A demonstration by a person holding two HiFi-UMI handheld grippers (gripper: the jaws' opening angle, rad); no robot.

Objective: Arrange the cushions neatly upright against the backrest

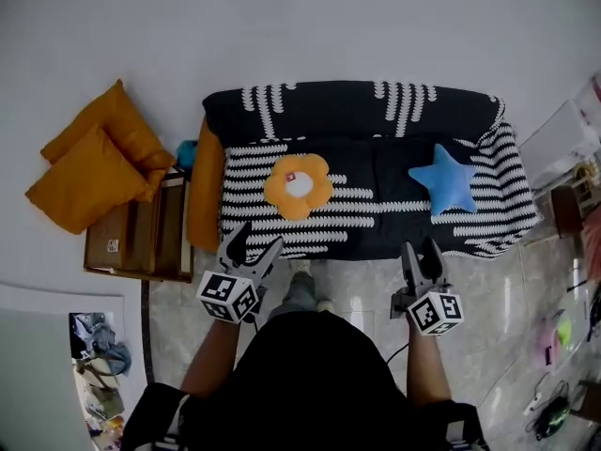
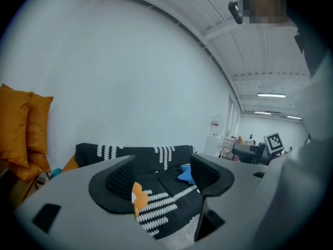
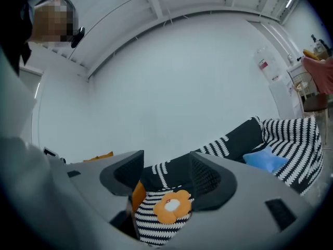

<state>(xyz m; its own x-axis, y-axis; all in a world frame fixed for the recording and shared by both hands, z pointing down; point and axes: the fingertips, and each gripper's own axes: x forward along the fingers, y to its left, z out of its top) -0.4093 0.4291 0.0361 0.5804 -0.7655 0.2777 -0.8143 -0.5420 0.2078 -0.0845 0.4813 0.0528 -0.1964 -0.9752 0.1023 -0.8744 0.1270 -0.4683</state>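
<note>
An orange flower cushion (image 1: 299, 184) lies flat on the left seat of the black-and-white striped sofa (image 1: 357, 111). A blue star cushion (image 1: 445, 178) lies flat on the right seat. A plain orange cushion (image 1: 205, 195) leans at the sofa's left arm. My left gripper (image 1: 254, 245) hovers open just in front of the seat's front edge, below the flower cushion. My right gripper (image 1: 421, 252) hovers open in front of the seat, below the star. Neither holds anything. In the left gripper view the flower (image 2: 137, 196) and star (image 2: 184, 175) show between the open jaws; the right gripper view shows the flower (image 3: 173, 206) and star (image 3: 265, 160).
Two more orange cushions (image 1: 94, 158) are piled on a wooden side table (image 1: 141, 242) left of the sofa. A white wall runs behind the backrest. Clutter and furniture (image 1: 563, 205) stand at the right. The person stands on a tiled floor (image 1: 366, 289) facing the sofa.
</note>
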